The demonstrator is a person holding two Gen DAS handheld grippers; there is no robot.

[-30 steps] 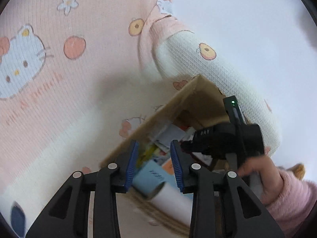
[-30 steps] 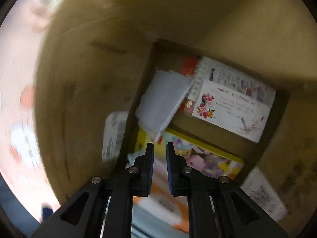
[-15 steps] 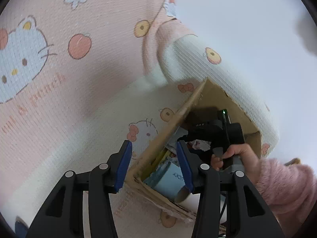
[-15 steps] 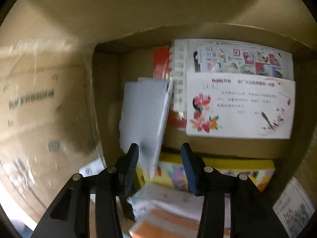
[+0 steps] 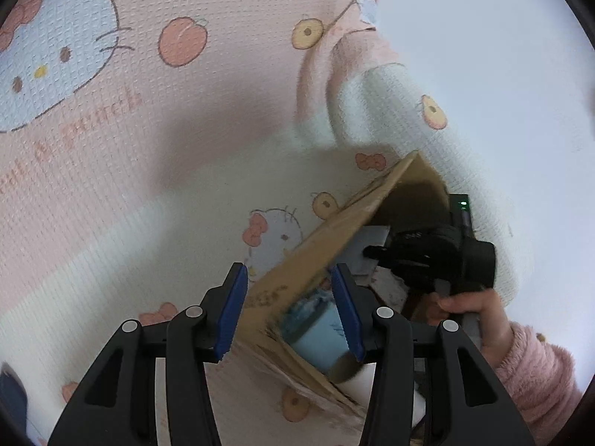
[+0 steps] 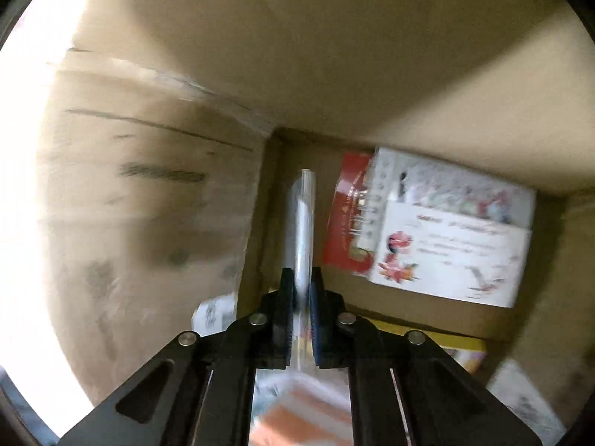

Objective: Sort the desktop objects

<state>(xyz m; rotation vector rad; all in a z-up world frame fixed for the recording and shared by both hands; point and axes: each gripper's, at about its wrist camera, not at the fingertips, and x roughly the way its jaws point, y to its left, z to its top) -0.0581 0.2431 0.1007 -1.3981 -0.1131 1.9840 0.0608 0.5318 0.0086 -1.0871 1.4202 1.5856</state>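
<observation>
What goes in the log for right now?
right gripper: shut on sheet, just closed | left gripper: open astride box wall

Dim blurred interior, overexposed left edge

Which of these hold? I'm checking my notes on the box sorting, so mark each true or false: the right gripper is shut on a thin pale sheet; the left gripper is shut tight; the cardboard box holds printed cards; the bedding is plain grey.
1. The right gripper is shut on a thin pale sheet: true.
2. The left gripper is shut tight: false; it is open, straddling a wall of the brown cardboard box.
3. The box holds printed cards: true.
4. The bedding is plain grey: false; it is pink and white with cartoon cats.
</observation>
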